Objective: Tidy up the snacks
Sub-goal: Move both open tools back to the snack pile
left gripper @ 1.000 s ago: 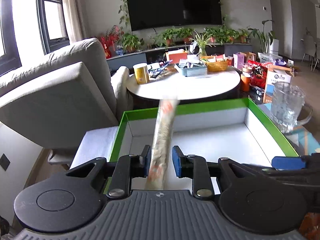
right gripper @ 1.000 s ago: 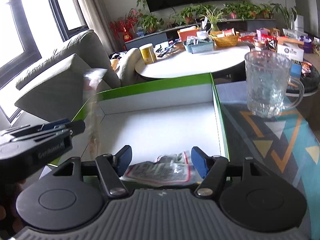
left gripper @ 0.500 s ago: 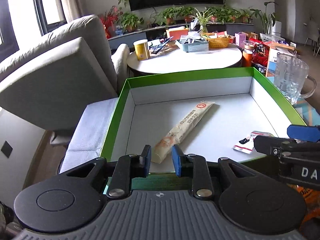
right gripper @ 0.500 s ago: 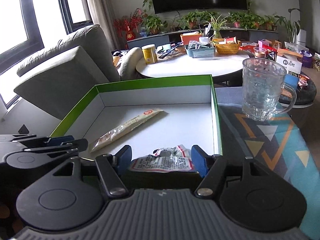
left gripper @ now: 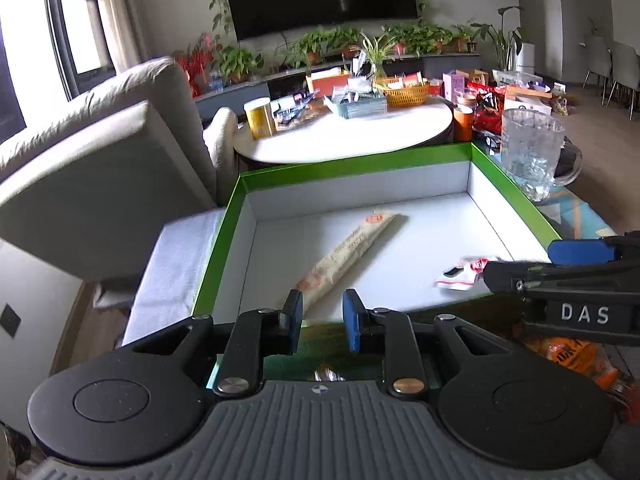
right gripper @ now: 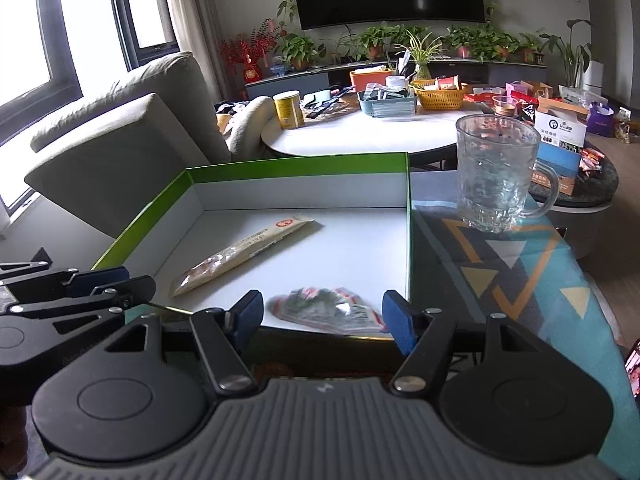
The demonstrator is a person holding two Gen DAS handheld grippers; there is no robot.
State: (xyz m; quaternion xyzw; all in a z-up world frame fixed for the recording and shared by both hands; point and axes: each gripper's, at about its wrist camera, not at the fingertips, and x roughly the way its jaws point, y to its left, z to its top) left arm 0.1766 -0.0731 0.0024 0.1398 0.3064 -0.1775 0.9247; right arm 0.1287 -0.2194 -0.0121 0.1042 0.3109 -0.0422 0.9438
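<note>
A long snack stick [left gripper: 352, 254] lies slantwise at the centre of the frame, on the white floor of my green-edged box [left gripper: 352, 160]. A small blurred packet [right gripper: 328, 310] lies near the box's front edge. My left claw [left gripper: 319, 316] stands narrowly open, empty. My right claw [right gripper: 323, 318] also grips nothing, jaws apart around the packet.

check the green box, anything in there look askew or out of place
The long snack stick lies diagonally across the box floor instead of along a wall. The small packet sits at the near edge. Nothing looks spilled or damaged.
</note>
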